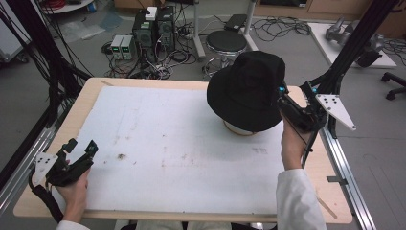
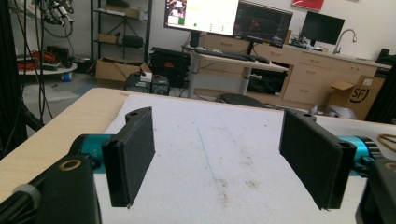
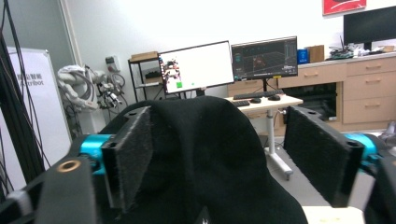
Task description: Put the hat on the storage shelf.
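White padding (image 1: 167, 143) covers the wooden table (image 1: 91, 100), stained brown here and there, with cables, computer boxes and a round stool (image 1: 226, 42) on the floor beyond its far edge. Right of centre in the high view, a black hat (image 1: 246, 91) is seen draped over a pale round stand (image 1: 238, 128), whose rim shows beneath the brim at the near side. Close against the hat's right side the right gripper (image 1: 283, 106) is held, pointing left into the brim. In the right gripper view, the hat (image 3: 210, 158) rises between the two black jaws, which stand wide apart; the left pad (image 3: 133, 154) lies against or just beside the cloth, while the right pad (image 3: 317, 151) is clear of it, so nothing is judged to be clamped. No clear long axis is offered by the rounded crown; the hat lies straight ahead of these fingers, so a closing or a drawing back is judged to be all that the coming move turns on. Far off, at the lower left of the high view, the left gripper (image 1: 79, 155) is rested near the table's corner, its jaws spread over bare padding (image 2: 219, 158) with nothing between them. The right hand is by far the nearer to the hat.
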`<action>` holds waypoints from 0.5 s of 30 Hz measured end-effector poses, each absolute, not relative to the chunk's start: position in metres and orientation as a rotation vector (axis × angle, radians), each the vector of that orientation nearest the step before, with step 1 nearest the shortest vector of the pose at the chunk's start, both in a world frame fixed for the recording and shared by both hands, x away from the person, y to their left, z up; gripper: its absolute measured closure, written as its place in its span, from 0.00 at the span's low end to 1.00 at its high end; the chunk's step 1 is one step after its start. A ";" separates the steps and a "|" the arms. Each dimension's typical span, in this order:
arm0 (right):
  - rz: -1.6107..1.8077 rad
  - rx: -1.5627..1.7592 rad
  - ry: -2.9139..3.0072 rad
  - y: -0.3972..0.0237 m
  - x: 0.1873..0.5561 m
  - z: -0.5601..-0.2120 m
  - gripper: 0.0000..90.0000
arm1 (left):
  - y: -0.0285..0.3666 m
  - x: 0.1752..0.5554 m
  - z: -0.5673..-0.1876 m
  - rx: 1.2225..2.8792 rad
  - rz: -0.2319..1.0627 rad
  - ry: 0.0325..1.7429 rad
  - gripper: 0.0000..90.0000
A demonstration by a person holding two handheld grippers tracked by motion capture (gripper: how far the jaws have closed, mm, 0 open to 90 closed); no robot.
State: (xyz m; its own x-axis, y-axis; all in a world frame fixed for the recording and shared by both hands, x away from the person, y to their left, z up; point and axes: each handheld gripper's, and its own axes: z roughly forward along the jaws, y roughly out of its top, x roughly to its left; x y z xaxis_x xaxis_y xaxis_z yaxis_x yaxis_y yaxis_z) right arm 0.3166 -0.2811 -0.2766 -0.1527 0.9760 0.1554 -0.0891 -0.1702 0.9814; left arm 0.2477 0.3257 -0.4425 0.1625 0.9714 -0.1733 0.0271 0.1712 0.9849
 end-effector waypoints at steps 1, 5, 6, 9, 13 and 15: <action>1.485 1.179 1.156 -0.281 0.317 -0.277 0.24 | 0.326 0.248 -0.443 1.167 0.956 1.173 0.30; 1.433 1.176 1.195 -0.277 0.308 -0.284 0.18 | 0.324 0.249 -0.443 1.170 0.949 1.168 0.30; 1.423 1.162 1.210 -0.275 0.306 -0.287 0.17 | 0.323 0.249 -0.443 1.174 0.948 1.167 0.30; 1.403 1.142 1.230 -0.272 0.300 -0.294 0.14 | 0.322 0.249 -0.442 1.177 0.946 1.163 0.30; 1.409 1.141 1.252 -0.269 0.293 -0.300 0.14 | 0.320 0.249 -0.442 1.181 0.944 1.158 0.30; 1.406 1.134 1.282 -0.267 0.289 -0.308 0.13 | 0.320 0.249 -0.442 1.174 0.944 1.159 0.30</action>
State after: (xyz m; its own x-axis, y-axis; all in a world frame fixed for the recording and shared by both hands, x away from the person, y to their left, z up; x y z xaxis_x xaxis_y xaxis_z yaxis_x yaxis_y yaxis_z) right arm 0.2888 -0.2675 -0.3080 -0.1811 0.9818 0.0572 -0.0337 -0.0643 0.9974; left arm 0.2492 0.3199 -0.4417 0.1810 0.9686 -0.1707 0.0293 0.1682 0.9853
